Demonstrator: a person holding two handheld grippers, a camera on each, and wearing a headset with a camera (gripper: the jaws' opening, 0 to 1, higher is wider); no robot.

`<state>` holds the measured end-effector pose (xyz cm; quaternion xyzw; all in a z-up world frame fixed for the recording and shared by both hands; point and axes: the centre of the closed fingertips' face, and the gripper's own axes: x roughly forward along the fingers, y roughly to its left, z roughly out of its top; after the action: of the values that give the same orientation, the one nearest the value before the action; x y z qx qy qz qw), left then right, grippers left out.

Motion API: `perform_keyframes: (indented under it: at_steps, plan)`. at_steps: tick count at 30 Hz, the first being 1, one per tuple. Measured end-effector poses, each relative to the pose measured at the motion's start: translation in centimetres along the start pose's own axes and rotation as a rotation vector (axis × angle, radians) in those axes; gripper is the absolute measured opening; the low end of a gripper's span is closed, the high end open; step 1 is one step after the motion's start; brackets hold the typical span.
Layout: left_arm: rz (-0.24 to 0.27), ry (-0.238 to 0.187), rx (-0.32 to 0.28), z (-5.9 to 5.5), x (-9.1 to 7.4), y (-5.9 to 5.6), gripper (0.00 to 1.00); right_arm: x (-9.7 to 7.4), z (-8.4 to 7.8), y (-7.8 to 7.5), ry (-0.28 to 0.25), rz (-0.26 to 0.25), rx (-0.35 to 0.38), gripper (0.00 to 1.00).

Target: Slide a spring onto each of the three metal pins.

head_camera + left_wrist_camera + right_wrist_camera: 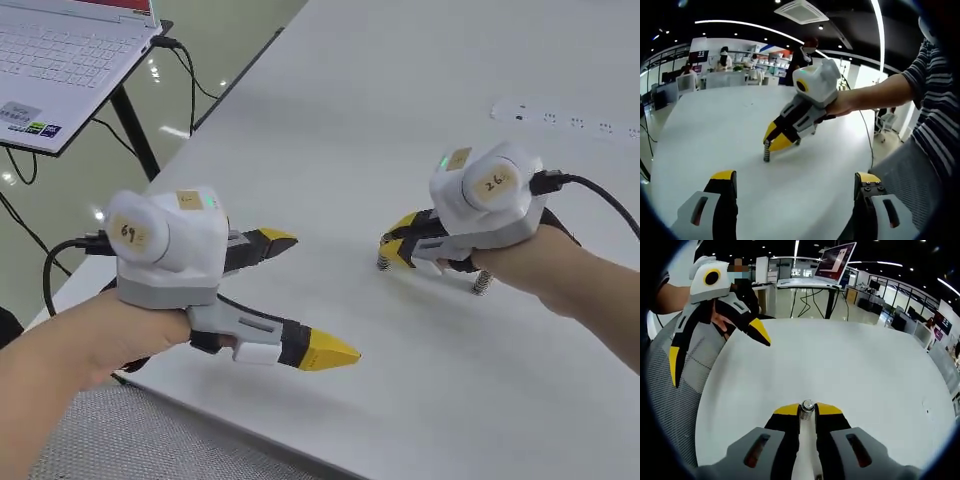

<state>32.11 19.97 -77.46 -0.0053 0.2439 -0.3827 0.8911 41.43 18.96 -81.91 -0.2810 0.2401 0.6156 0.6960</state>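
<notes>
Right gripper view: right gripper (808, 413) jaws clamped on small silver coiled metal spring (807, 409), upright mid white table (865, 370). Head view adds second spring (482, 283) just behind that gripper; left gripper (795, 176) jaws apart, over near edge.

The right gripper (807, 410) has its two yellow-tipped jaws closed from both sides on a small upright spring (807, 413) with a round metal top, near the edge of the white table (855, 370) closest to the camera. Over the table's left edge, the left gripper (718, 351) hangs with its black, yellow-tipped jaws spread wide apart, well apart from the spring. Beyond the far edge, an open laptop (837, 260) sits on a thin-legged stand.
</notes>
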Motion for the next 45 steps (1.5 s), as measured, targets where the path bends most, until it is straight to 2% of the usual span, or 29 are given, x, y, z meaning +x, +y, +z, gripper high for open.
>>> perform_keyframes:
  at_steps: [7, 13, 18, 28, 40, 45]
  plan:
    - [-0.001, -0.003, -0.007, 0.2, 0.3, 0.1, 0.95, -0.7, 0.8, -0.3, -0.029, -0.021, 0.040, 0.19]
    - [0.007, -0.014, -0.007, 0.9, 0.8, 0.5, 0.95, -3.1, 1.0, -0.1, -0.060, -0.028, 0.042, 0.18]
    - [0.004, -0.024, -0.001, 1.7, 1.8, 0.8, 0.96, -5.3, 0.7, 0.0, -0.092, -0.064, 0.054, 0.20]
    - [-0.013, -0.012, 0.026, 2.3, 3.2, 0.6, 0.96, -8.8, -0.7, 0.5, -0.140, -0.106, 0.099, 0.25]
    - [-0.003, -0.023, 0.040, 3.1, 4.2, 0.5, 0.96, -10.8, -2.1, 0.5, -0.180, -0.153, 0.162, 0.28]
    - [0.002, -0.026, 0.042, 3.2, 4.3, 0.5, 0.97, -12.4, -3.6, 0.6, -0.192, -0.195, 0.172, 0.33]
